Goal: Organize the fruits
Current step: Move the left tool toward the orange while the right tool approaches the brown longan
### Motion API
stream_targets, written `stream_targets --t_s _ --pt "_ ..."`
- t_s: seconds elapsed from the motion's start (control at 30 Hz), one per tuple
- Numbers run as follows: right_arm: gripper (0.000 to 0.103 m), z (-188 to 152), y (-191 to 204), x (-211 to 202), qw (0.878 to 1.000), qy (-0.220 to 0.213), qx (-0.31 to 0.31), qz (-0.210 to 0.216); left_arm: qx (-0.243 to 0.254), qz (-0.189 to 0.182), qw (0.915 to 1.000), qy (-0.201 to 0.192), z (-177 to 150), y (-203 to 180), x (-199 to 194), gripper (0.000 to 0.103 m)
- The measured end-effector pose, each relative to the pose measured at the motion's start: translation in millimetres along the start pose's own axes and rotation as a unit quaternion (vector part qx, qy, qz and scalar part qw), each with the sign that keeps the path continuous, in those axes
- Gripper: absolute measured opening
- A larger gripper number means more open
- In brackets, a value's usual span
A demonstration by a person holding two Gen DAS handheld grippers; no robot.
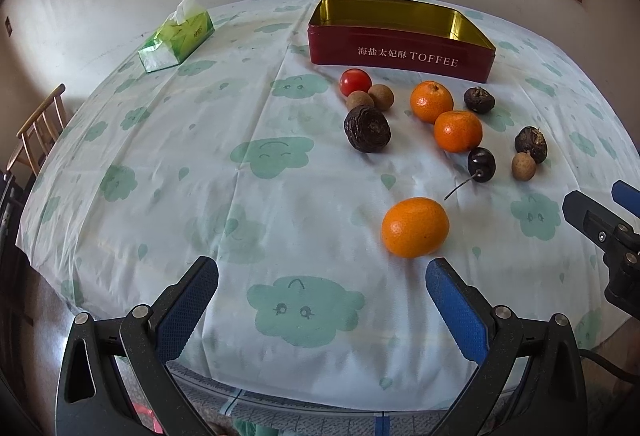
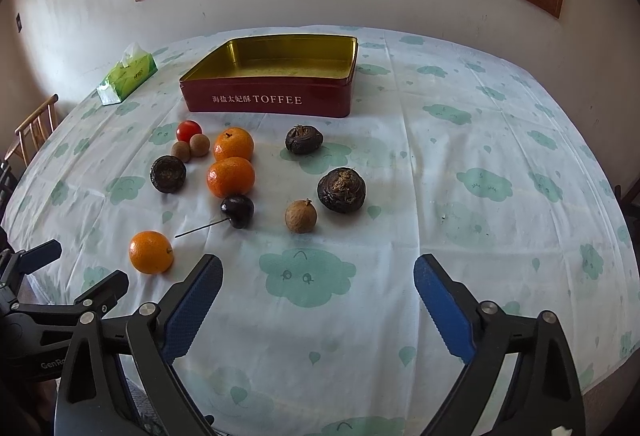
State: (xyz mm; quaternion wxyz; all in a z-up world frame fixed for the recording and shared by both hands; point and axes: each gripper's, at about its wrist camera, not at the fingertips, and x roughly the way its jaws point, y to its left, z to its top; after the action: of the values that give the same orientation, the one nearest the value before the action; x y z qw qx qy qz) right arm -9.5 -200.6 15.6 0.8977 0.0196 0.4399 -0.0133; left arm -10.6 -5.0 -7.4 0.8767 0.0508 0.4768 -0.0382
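Fruits lie scattered on a cloud-print tablecloth in front of an empty red toffee tin (image 1: 400, 53) (image 2: 268, 99). Nearest is an orange (image 1: 415, 227) (image 2: 151, 252); two more oranges (image 1: 431, 101) (image 2: 231, 176) sit further back. There are also a dark cherry with a stem (image 1: 481, 161) (image 2: 237, 210), a red tomato (image 1: 355, 81) (image 2: 189, 131), several small brown longans (image 2: 301, 215) and dark wrinkled fruits (image 1: 367, 129) (image 2: 341, 189). My left gripper (image 1: 322, 276) is open above the near table edge, nothing between its fingers. My right gripper (image 2: 318, 272) is open too, empty.
A green tissue box (image 1: 176, 35) (image 2: 127, 79) stands at the back left. A wooden chair (image 1: 40, 127) is beyond the table's left edge. A wall with a window rises behind the table. The right gripper's body shows at the right edge in the left wrist view.
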Motion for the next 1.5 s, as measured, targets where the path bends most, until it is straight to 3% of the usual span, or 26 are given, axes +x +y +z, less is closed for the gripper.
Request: stream_targets --t_s 0.9,1.07,1.5 --pt "0.09 -3 -2 1 1.0 0.007 0.003 0.006 0.014 -0.014 0.9998 0.001 -1 -7 2 0.103" --pt "0.085 -5 -4 1 1.0 0.011 0.01 0.008 0.014 -0.019 0.9997 -0.001 0 -10 2 0.102" --pt "0.085 -5 -4 4 1.0 0.015 0.009 0.01 0.012 -0.024 0.9996 0.001 1 -10 4 0.097"
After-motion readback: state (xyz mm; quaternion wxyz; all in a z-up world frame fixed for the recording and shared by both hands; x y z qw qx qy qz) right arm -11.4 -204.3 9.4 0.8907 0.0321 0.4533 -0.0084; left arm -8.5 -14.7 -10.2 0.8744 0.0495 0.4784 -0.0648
